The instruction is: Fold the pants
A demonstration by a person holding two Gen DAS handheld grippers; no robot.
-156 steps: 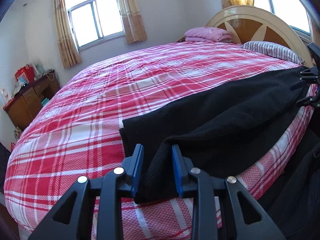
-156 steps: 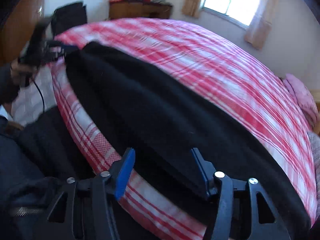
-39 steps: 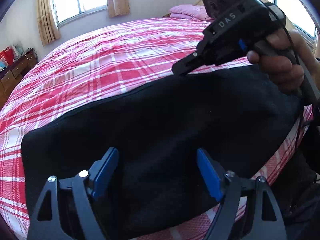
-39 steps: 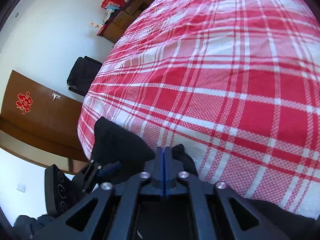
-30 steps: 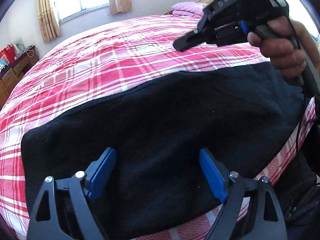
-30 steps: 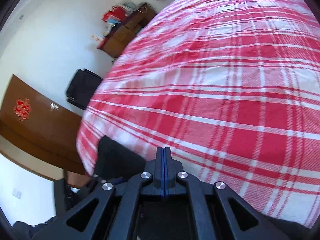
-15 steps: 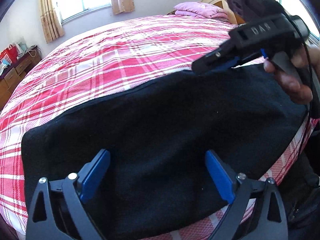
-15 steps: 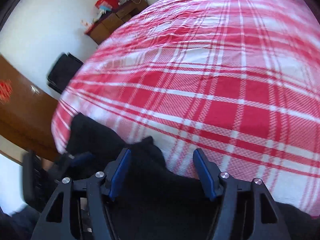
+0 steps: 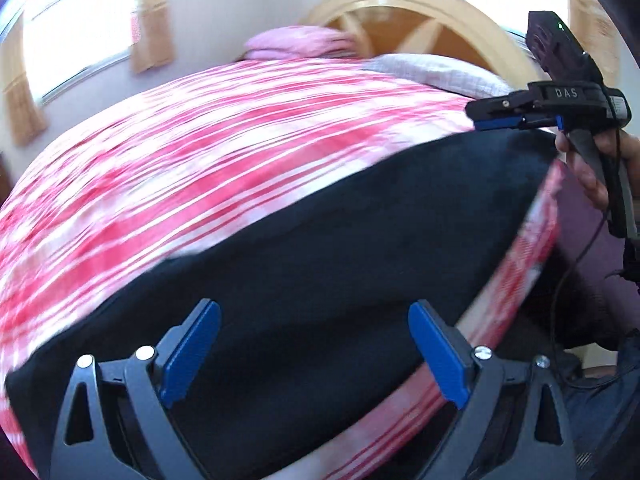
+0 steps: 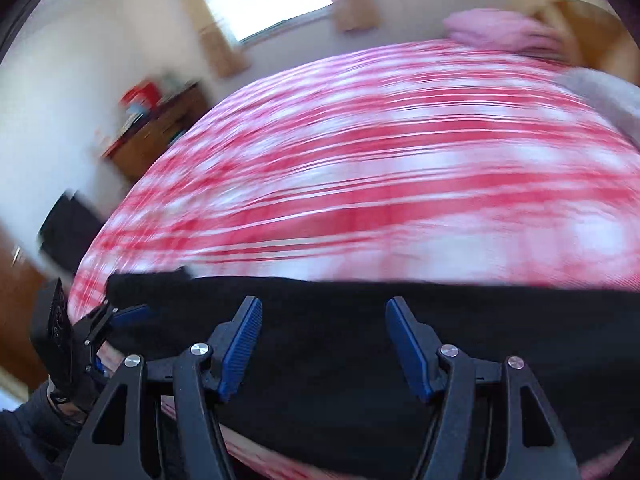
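Note:
The black pants [image 9: 340,256] lie in a long flat band along the near edge of the red and white plaid bed [image 9: 200,160]. They also show in the right wrist view [image 10: 400,320]. My left gripper [image 9: 314,350] is open and empty above the pants' left part. My right gripper [image 10: 324,346] is open and empty above the pants' right part; in the left wrist view it [image 9: 500,114] hovers just over the far right end of the pants. Both views are blurred by motion.
A pink folded blanket [image 9: 300,42] and a striped pillow [image 9: 440,74] lie by the wooden headboard [image 9: 420,16]. A wooden dresser [image 10: 160,128] and a black bag [image 10: 68,228] stand past the bed's left side. Curtained windows are behind.
My right gripper, shut a second ago, has opened and drawn back toward the right end of the pants. Both cameras have swung toward the headboard. The pants stay flat.

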